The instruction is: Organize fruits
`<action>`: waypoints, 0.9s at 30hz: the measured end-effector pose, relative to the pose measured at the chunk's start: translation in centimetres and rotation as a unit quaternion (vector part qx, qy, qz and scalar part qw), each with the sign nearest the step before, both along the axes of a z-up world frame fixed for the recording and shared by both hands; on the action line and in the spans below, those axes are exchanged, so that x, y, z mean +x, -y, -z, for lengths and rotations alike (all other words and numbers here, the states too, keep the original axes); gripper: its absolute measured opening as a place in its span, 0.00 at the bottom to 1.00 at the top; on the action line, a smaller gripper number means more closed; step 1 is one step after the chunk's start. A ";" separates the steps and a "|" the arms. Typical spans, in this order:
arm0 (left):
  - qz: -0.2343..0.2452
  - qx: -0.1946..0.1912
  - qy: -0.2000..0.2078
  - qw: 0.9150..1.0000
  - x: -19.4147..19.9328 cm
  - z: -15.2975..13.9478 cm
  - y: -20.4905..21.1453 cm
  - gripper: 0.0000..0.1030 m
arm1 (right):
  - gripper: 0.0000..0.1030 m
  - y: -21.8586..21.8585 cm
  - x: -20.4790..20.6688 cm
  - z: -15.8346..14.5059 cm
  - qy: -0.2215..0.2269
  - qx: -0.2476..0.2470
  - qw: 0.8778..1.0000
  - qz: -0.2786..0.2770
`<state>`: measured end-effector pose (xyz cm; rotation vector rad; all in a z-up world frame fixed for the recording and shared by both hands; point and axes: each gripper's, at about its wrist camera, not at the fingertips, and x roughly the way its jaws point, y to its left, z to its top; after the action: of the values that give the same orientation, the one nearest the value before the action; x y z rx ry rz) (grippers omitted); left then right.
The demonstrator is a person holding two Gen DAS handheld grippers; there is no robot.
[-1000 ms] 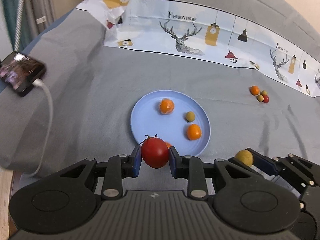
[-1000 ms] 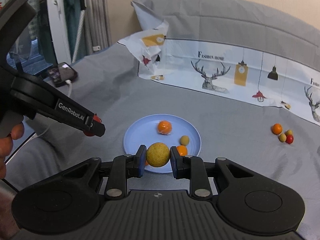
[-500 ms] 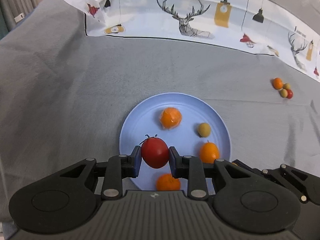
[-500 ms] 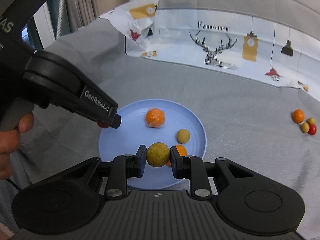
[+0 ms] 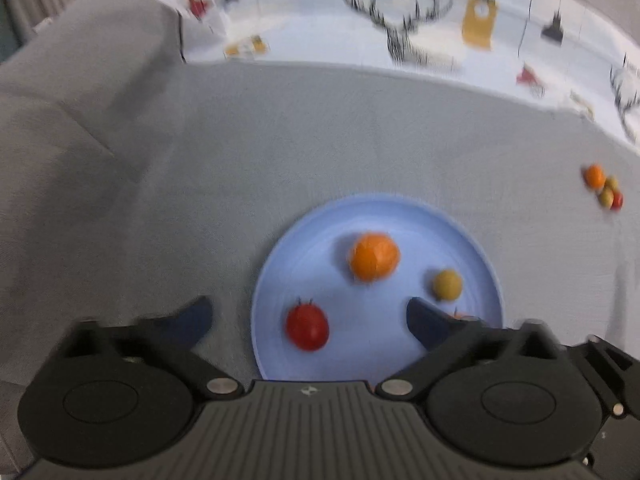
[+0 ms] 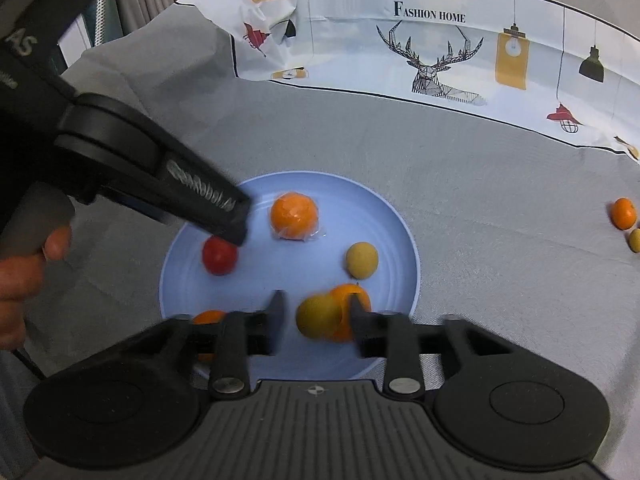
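Observation:
A light blue plate [image 5: 472,240] [image 6: 400,236] lies on the grey cloth. My left gripper [image 5: 310,316] hangs over its near left edge, jaws opening wide; the red tomato [image 5: 307,327] [image 6: 219,256] lies free between them on the plate. My right gripper [image 6: 316,312] is opening over the plate's near side; the yellow-green fruit [image 6: 318,316] sits blurred between its fingers, apart from the left pad, and whether it touches the right one I cannot tell. A wrapped orange [image 5: 374,256] [image 6: 294,216], a small yellow-green fruit [image 5: 447,285] [image 6: 361,260] and two oranges [image 6: 354,294] rest on the plate.
A cluster of small fruits [image 5: 604,188] [image 6: 624,214] lies on the cloth at the far right. A printed white sheet [image 5: 400,20] [image 6: 440,40] covers the back. A hand [image 6: 24,264] holds the left gripper's handle at the left.
Both grippers moved down over the plate and opened. The tomato left the left gripper's pads and now lies on the plate. The yellow-green fruit has come loose from the right gripper's left pad.

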<state>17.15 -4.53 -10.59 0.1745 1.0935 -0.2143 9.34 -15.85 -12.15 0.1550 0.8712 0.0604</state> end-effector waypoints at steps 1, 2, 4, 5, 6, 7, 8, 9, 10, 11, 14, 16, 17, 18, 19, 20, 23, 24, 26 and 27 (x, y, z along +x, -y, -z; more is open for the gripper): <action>0.007 0.004 0.004 1.000 -0.3 -0.4 0.1 1.00 | 0.65 0.1 -0.3 -0.3 0.003 -0.002 1.000 0.006; 0.012 0.010 0.003 1.000 -0.5 -0.7 0.3 1.00 | 0.72 0.1 -0.6 -0.6 0.007 -0.004 1.000 0.010; 0.011 0.020 -0.001 1.000 -1.3 -1.3 0.2 1.00 | 0.76 0.1 -1.5 -1.2 0.008 -0.006 1.000 0.012; 0.011 0.022 -0.004 1.000 -1.8 -1.6 0.2 1.00 | 0.78 0.0 -2.0 -1.5 0.006 -0.007 1.000 0.013; 0.012 0.026 -0.008 1.000 -2.4 -2.0 0.0 1.00 | 0.79 0.0 -2.7 -1.9 0.004 -0.006 1.000 0.015; 0.012 0.029 -0.009 0.999 -3.1 -2.4 -0.1 1.00 | 0.82 0.0 -3.2 -2.3 0.003 -0.004 1.000 0.017; 0.011 0.034 -0.008 0.999 -3.8 -2.8 -0.3 1.00 | 0.84 -0.1 -4.0 -2.8 0.003 -0.002 1.000 0.020; 0.010 0.038 -0.008 0.999 -4.7 -3.3 -0.6 1.00 | 0.85 -0.2 -4.9 -3.3 0.003 0.000 1.000 0.022; 0.010 0.040 -0.009 0.999 -5.5 -3.6 -0.8 1.00 | 0.86 -0.3 -5.7 -3.8 0.004 0.001 1.000 0.025; 0.010 0.042 -0.010 0.999 -6.5 -4.1 -1.2 1.00 | 0.88 -0.3 -6.4 -4.3 0.006 0.001 1.000 0.028; 0.009 0.041 -0.005 0.999 -9.2 -5.3 -2.3 1.00 | 0.91 -0.8 -8.9 -6.0 0.021 -0.007 0.999 0.035; 0.008 0.039 0.003 0.999 -11.1 -6.2 -3.0 1.00 | 0.93 -1.2 -10.5 -7.2 0.036 -0.014 0.999 0.038; 0.006 0.038 0.007 0.999 -11.9 -6.6 -3.3 1.00 | 0.94 -1.4 -11.2 -7.8 0.042 -0.017 0.998 0.040; 0.004 0.038 0.012 0.999 -12.9 -7.0 -3.6 1.00 | 0.94 -1.6 -12.0 -8.4 0.049 -0.019 0.998 0.042; 0.000 0.037 0.016 0.999 -13.9 -7.4 -4.0 1.00 | 0.94 -1.7 -12.7 -8.8 0.055 -0.019 0.997 0.045; -0.002 0.034 0.020 0.999 -14.7 -7.7 -4.2 1.00 | 0.95 -1.9 -13.4 -9.2 0.061 -0.019 0.997 0.048; -0.001 0.031 0.033 0.999 -17.0 -8.6 -4.8 1.00 | 0.96 -2.4 -15.4 -10.2 0.077 -0.027 0.995 0.051; 0.001 0.032 0.040 0.999 -17.8 -8.8 -5.0 1.00 | 0.96 -2.6 -16.1 -10.5 0.085 -0.030 0.995 0.052; 0.001 0.036 0.055 0.998 -19.0 -9.4 -5.1 1.00 | 0.97 -2.9 -17.1 -11.1 0.096 -0.034 0.993 0.053; 0.003 0.035 0.058 0.998 -19.6 -9.7 -5.3 1.00 | 0.97 -3.0 -17.6 -11.4 0.101 -0.037 0.993 0.054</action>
<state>-2.47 0.73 -0.91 0.2497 0.9852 -0.1689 -8.23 -12.83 -0.73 0.1249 0.6598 -0.0572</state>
